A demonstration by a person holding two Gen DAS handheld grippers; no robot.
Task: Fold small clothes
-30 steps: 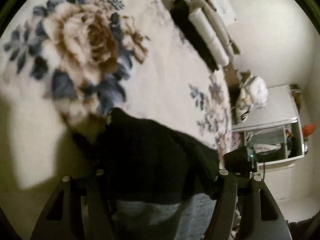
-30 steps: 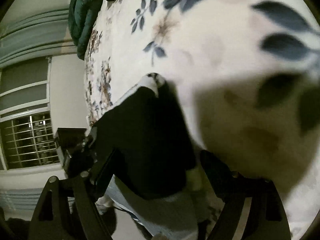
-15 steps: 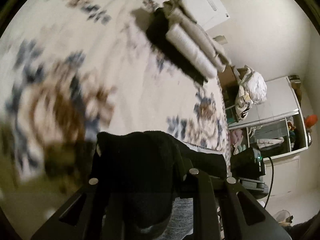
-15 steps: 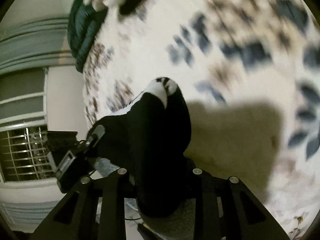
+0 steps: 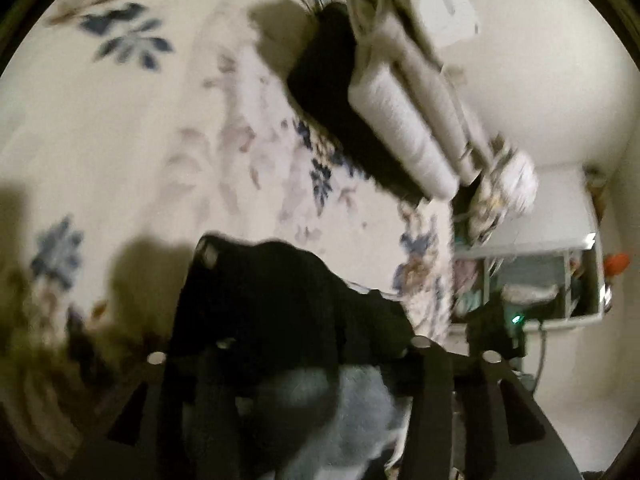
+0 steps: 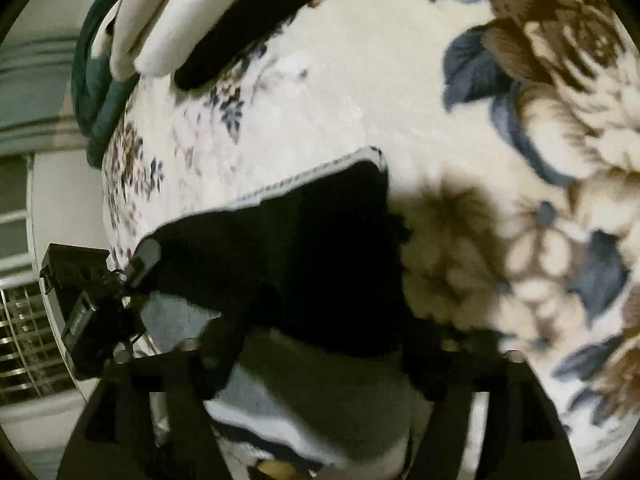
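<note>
Only the right wrist view shows the black garment's (image 6: 304, 240) white hem.

Both views are dimly and warmly lit, and dark vignetted corners are left by the round fisheye frame. Straight lines are bent toward the edges. Strong motion blur is seen in the left wrist view, where the cream floral fleece blanket (image 5: 168, 152) and the rolled pale towels (image 5: 412, 120) are smeared. The right wrist view is sharper, though its lower part is smeared. Hard dark shadows are cast on the blanket, and the black knitted garment (image 6: 304, 256) is rendered almost without detail.
</note>
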